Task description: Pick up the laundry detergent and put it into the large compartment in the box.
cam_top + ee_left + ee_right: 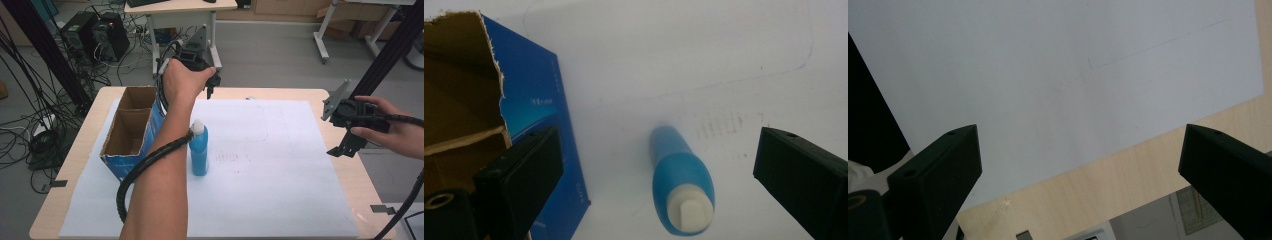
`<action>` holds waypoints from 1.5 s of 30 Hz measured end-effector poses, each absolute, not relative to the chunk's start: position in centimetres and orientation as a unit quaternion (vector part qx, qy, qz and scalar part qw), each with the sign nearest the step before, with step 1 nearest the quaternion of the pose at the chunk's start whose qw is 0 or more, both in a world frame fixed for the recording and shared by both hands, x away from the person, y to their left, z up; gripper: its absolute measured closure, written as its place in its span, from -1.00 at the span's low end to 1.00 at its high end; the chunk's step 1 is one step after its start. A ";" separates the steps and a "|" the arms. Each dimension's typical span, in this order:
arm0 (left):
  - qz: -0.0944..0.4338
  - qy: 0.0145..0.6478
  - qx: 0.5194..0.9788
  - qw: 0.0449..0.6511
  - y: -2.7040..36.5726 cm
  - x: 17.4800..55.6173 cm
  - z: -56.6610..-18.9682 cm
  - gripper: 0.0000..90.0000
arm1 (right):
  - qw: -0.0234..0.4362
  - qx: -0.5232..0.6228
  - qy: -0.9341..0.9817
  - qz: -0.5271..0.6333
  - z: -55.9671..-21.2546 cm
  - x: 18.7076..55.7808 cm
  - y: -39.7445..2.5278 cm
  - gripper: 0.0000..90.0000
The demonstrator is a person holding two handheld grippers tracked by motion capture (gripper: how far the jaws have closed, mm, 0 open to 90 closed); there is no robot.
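- A blue bottle [199,151] with a white cap [198,126] is seen standing upright on the white sheet [280,165] that covers the wooden table [345,170], left of the table's middle.
- In the left gripper view the bottle [681,180] is seen from above, its body widening toward the flat-topped cap [689,211].
- An open cardboard box [131,131] with blue outer walls is placed just beside the bottle, on its left; a cardboard divider splits it into two compartments.
- The left gripper [209,86] is held above the far edge of the table, beyond the bottle; its jaws are spread wide apart with nothing between them, and the bottle is framed in the gap in its own view.
- The left forearm [165,170] and the trailing cable [145,167] cross in front of the box and touch or pass close by the bottle.
- The right gripper [345,145] is held at the right edge of the table, well apart from the bottle; its jaws are likewise spread, empty, over the sheet's edge [1108,150].
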State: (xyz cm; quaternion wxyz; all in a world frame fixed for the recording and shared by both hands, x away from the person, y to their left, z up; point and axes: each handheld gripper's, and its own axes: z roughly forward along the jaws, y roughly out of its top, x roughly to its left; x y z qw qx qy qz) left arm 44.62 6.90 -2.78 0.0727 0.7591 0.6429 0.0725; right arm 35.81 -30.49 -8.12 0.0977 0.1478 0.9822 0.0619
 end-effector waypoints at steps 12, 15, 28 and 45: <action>0.075 0.640 0.760 0.076 6.6 42.1 -1.3 -0.86 | 0.099 0.155 0.981 0.065 -8.0 35.7 -30.8 -0.92; 0.079 0.640 0.760 0.081 6.5 41.1 -0.8 -0.87 | 0.100 0.156 0.980 0.066 -7.9 35.5 -30.8 -0.92; 0.069 0.639 0.762 0.083 6.2 39.4 -1.5 -0.87 | 0.106 0.147 0.981 0.069 -7.4 34.4 -30.6 -0.92; 0.056 0.655 0.749 0.079 6.3 39.0 -3.9 -0.87 | 0.110 0.143 0.981 0.069 -7.2 33.6 -30.6 -0.92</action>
